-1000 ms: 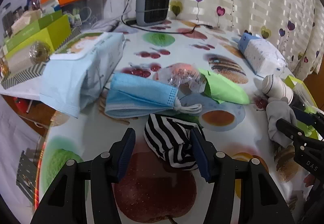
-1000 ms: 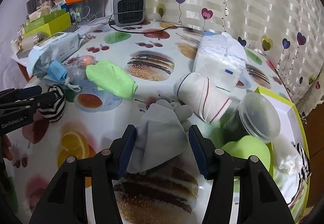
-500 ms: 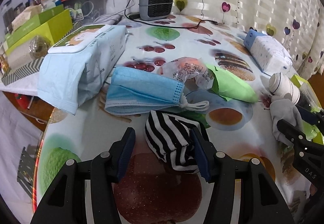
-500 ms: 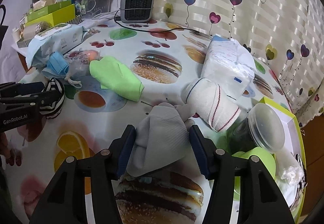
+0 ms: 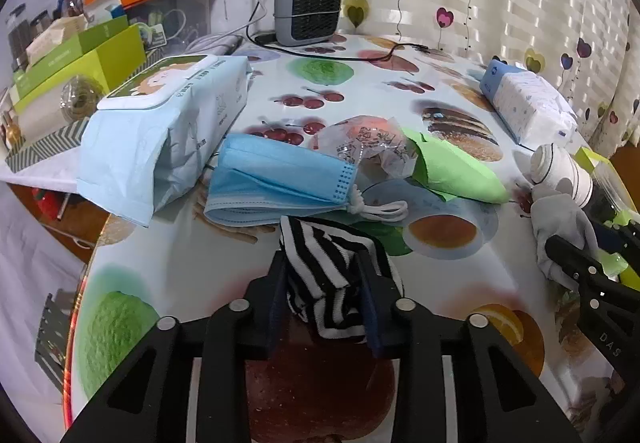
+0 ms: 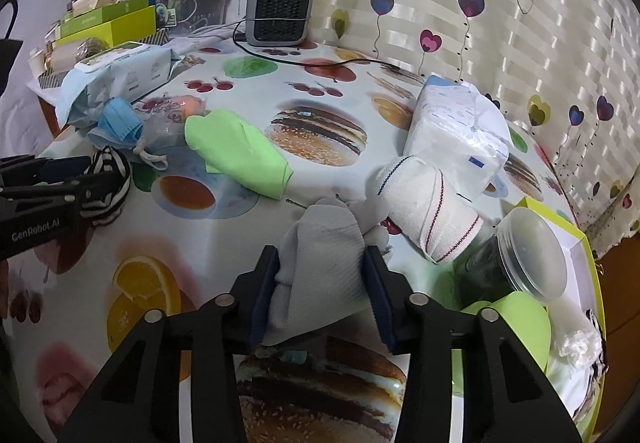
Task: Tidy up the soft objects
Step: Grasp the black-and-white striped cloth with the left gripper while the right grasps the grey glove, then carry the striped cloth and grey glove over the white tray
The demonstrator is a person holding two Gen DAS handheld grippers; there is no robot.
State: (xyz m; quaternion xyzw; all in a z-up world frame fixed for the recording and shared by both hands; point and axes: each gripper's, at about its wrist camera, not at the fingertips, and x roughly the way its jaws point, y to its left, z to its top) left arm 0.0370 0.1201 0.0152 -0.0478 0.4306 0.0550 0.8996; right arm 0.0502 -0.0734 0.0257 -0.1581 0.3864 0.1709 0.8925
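A black-and-white striped sock [image 5: 328, 271] lies bunched on the fruit-print tablecloth at the near edge. My left gripper [image 5: 325, 283] is closing on it, and both pads squeeze its sides. In the right wrist view a grey sock [image 6: 320, 255] lies crumpled in front of a rolled white sock [image 6: 428, 203]. My right gripper [image 6: 322, 283] is closing on the grey sock, with its pads against the fabric. A blue face mask [image 5: 276, 179] and a green cloth [image 5: 456, 171] lie just beyond the striped sock.
A wet-wipes pack [image 5: 168, 123] sits at the left, a tissue pack [image 6: 452, 127] at the right and a grey heater [image 5: 308, 15] with its cable at the back. A lidded jar [image 6: 528, 255] lies on its side by a yellow-green tray [image 6: 580, 239] holding soft items.
Both grippers have narrowed from wide open onto their socks. The striped sock is now pinched narrower, and the grey sock bunches up between the right pads.
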